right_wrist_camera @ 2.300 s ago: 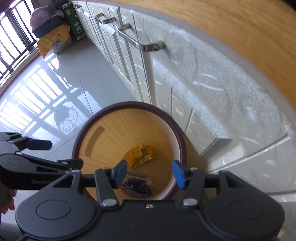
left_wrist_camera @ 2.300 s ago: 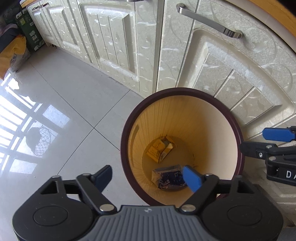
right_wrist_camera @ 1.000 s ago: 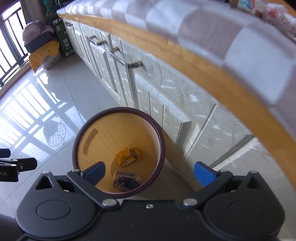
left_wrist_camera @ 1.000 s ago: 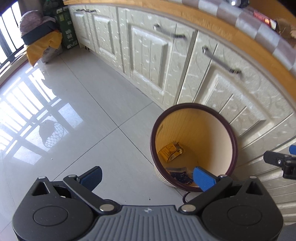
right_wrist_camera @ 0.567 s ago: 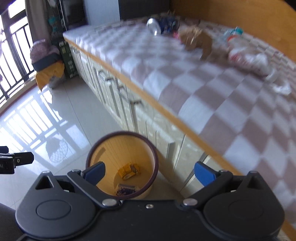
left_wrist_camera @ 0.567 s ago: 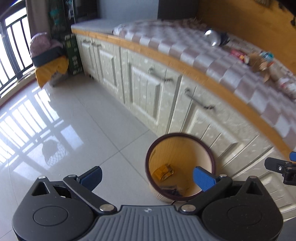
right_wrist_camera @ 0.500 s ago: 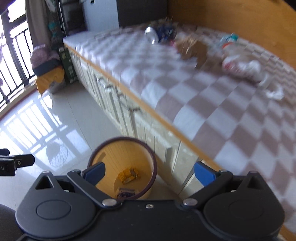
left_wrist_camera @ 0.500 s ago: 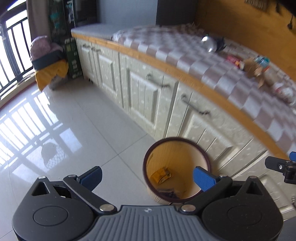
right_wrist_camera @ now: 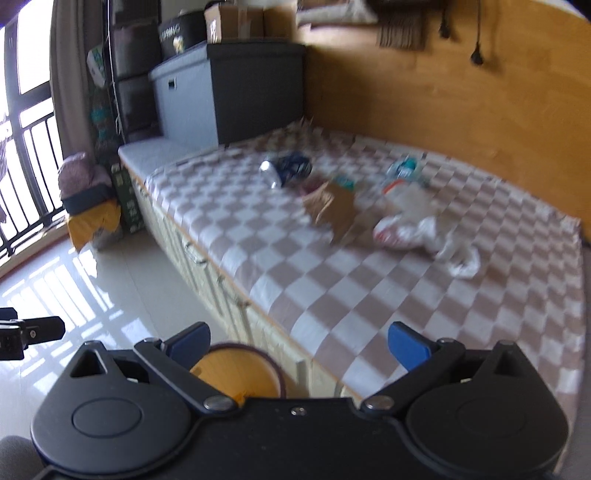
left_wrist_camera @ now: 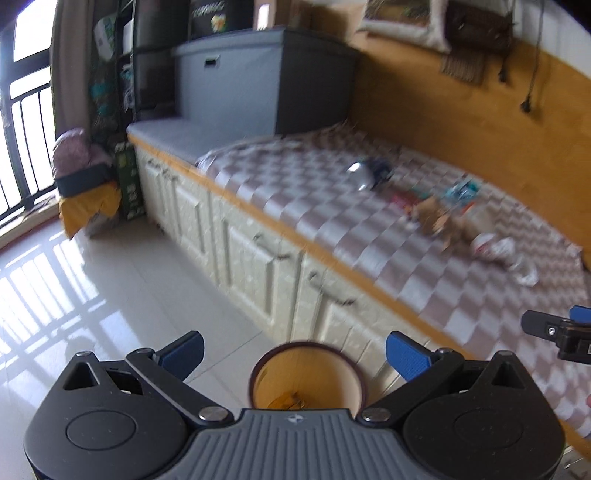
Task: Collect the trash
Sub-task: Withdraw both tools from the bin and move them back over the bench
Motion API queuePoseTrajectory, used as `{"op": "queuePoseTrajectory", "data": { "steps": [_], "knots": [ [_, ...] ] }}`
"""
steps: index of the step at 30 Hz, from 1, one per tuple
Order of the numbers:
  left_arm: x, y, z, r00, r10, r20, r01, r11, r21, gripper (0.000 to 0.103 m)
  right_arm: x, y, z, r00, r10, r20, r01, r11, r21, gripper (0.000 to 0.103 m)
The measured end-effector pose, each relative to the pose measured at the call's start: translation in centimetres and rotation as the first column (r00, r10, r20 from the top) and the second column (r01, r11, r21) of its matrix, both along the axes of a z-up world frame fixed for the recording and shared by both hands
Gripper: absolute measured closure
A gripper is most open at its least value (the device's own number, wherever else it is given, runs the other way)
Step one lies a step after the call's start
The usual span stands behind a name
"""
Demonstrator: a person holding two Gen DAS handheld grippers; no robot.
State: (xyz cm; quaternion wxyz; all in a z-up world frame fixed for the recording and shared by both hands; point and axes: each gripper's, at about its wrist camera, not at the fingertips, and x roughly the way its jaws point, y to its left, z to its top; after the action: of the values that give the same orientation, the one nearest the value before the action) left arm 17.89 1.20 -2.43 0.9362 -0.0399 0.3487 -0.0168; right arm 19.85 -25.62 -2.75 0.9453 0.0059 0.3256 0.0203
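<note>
Across the far checkered mattress we've got trash: white plastic bag, brown paper bag, can. All look light and crushable, so we'd pinch a bag's loose fold. Bin sits near, below. Left gripper and right gripper gape wide, holding nothing.

A: Legible text, either view?
B: None. Black box on the drawer stack carries pale lettering, blurred. Green carton on the floor has markings, too small to resolve.
</note>
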Motion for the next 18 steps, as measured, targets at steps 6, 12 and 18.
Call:
{"op": "queuePoseTrajectory", "data": {
  "steps": [6, 12, 18],
  "knots": [
    [-0.1, -2.8, 3.3, 0.995, -0.041, 0.094, 0.041, 0.999, 0.004, 0.000, -1.1, -2.1, 3.0, 0.997, -0.028, 0.073, 0.028, 1.000, -0.003, 0.000],
    [0.9, -5.9, 5.3, 0.983, -0.093, 0.159, 0.089, 0.995, 0.035, 0.000, -1.1, -4.3, 4.7, 0.989, -0.066, 0.134, 0.069, 0.998, -0.014, 0.000],
    [3.0, -8.5, 6.2, 0.958, -0.152, 0.244, 0.142, 0.988, 0.059, 0.000, -0.6, -6.0, 5.4, 0.976, -0.110, 0.187, 0.119, 0.992, -0.039, 0.000]
  ]
}}
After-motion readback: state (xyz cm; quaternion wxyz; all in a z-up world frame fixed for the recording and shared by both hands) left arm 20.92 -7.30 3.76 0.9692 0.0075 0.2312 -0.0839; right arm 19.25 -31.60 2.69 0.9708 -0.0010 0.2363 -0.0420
